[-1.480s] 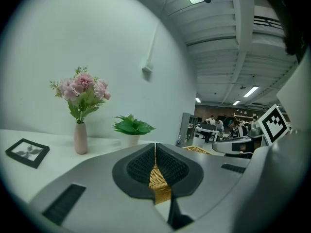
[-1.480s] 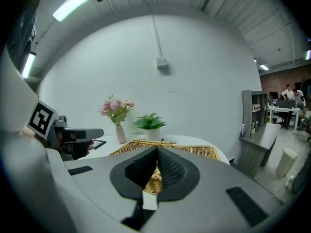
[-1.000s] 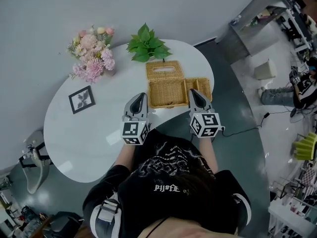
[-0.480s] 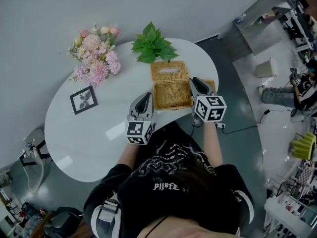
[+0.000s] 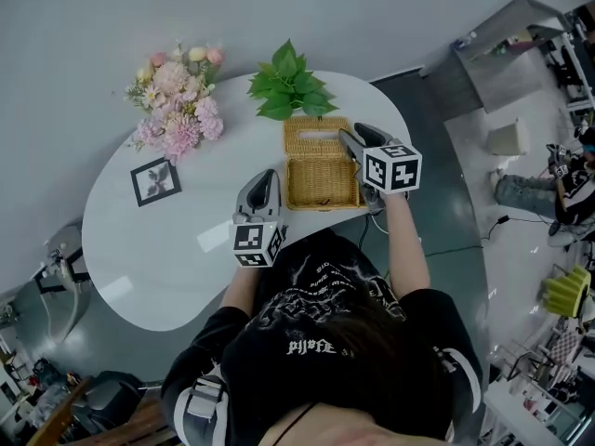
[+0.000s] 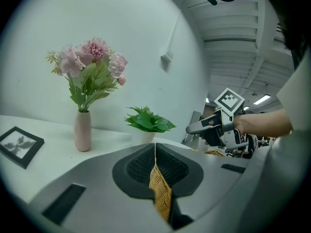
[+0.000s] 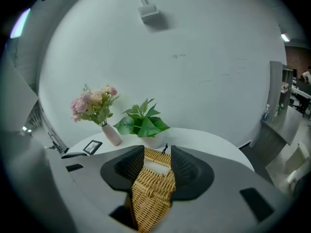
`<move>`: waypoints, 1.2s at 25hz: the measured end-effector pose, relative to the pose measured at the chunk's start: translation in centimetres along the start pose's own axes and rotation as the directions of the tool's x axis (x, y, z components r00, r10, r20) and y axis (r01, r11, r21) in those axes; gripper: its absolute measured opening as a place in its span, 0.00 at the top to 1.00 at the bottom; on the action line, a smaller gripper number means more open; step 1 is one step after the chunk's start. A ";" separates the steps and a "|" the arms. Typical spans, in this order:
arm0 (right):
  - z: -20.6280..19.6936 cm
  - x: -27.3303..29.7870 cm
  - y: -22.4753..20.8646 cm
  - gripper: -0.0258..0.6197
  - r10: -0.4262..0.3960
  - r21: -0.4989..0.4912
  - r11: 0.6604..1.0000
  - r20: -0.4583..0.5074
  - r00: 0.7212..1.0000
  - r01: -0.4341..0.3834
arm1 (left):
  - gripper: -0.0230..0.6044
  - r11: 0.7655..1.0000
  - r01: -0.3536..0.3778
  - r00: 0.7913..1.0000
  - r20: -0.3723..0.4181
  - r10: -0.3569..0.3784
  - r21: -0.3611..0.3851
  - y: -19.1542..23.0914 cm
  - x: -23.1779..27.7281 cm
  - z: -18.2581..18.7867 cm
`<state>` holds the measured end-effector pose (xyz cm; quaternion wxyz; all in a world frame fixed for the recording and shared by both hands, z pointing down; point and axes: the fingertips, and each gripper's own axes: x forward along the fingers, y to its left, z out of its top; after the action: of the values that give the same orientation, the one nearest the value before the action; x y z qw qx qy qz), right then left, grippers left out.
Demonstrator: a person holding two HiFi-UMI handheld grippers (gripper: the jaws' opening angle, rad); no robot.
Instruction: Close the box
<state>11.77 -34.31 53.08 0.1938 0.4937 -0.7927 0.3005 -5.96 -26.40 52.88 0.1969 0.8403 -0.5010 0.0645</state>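
Note:
A wicker box (image 5: pixel 321 184) stands at the near edge of the white table (image 5: pixel 149 258). Its back flap (image 5: pixel 316 136) lies open behind it. My left gripper (image 5: pixel 268 177) is at the box's left side, shut on a thin wicker edge (image 6: pixel 161 194) that shows between its pads. My right gripper (image 5: pixel 347 137) hovers over the box's right rim. Its jaws are opening, and the wicker side flap (image 7: pixel 151 191) stands loose between them, no longer pinched. In the left gripper view, the right gripper (image 6: pixel 190 128) shows above the box.
A pink vase of flowers (image 5: pixel 177 105), a green potted plant (image 5: pixel 286 86) and a small picture frame (image 5: pixel 154 182) stand behind and left of the box. The table's curved edge runs just right of the box, with grey floor (image 5: pixel 437 203) beyond.
The right side flap, flat on the table a second ago, has been swung up and over the box by my right gripper, whose jaws have spread. The left gripper has barely moved.

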 end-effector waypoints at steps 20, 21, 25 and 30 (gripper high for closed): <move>0.4 10.0 -2.7 0.66 0.142 -0.017 0.988 -0.320 0.937 -0.156 | 0.92 0.991 -0.133 0.990 -0.040 0.134 0.015 1.4 0.6 -0.4; 0.4 10.4 -2.8 0.66 0.150 -0.008 0.987 -0.330 0.932 -0.161 | 0.92 0.991 -0.136 0.990 -0.042 0.136 0.016 1.4 0.7 -0.5; -0.1 11.8 -3.2 0.68 0.165 0.019 0.985 -0.365 0.916 -0.170 | 0.92 0.989 -0.145 0.988 -0.053 0.146 0.020 1.3 0.8 -0.8; -0.4 12.9 -3.0 0.68 0.187 0.006 0.979 -0.412 0.892 -0.202 | 0.92 0.988 -0.153 0.986 -0.058 0.155 0.026 1.5 1.1 -0.8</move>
<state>8.85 -43.62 61.99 0.3339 0.3342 -0.7852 0.4004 -6.69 -27.59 54.37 0.1973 0.7988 -0.5576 0.1102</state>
